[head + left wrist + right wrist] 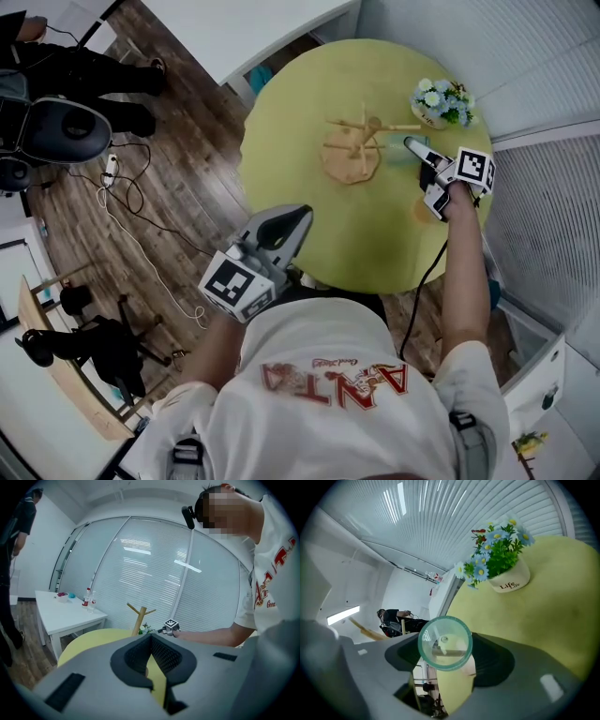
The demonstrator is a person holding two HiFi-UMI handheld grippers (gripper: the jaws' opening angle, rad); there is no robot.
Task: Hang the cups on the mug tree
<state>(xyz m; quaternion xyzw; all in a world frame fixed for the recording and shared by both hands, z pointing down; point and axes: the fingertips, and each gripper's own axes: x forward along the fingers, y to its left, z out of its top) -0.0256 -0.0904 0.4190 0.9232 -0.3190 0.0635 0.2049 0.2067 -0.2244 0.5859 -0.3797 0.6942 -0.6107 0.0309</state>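
Right gripper view shows the right gripper (450, 670) with its jaws set wide around a clear, green-tinted glass cup (444, 642). The cup appears end-on as a ring at the centre of the frame, held above the round yellow-green surface (375, 234). Head view puts this grip right of centre, just beside the pale wooden mug tree (354, 150), whose pegs carry no cup that I can see.

Glass like this is probably light, stiff, slippery and breakable. Holding it across the body seems sound, since that leaves the handle, which I cannot make out, free for a peg.

Left gripper (152, 663), at the surface's lower left edge, has its jaws apart with nothing between them.

Counted: one cup, one mug tree, one white pot of blue and white flowers (508, 580), two grippers.
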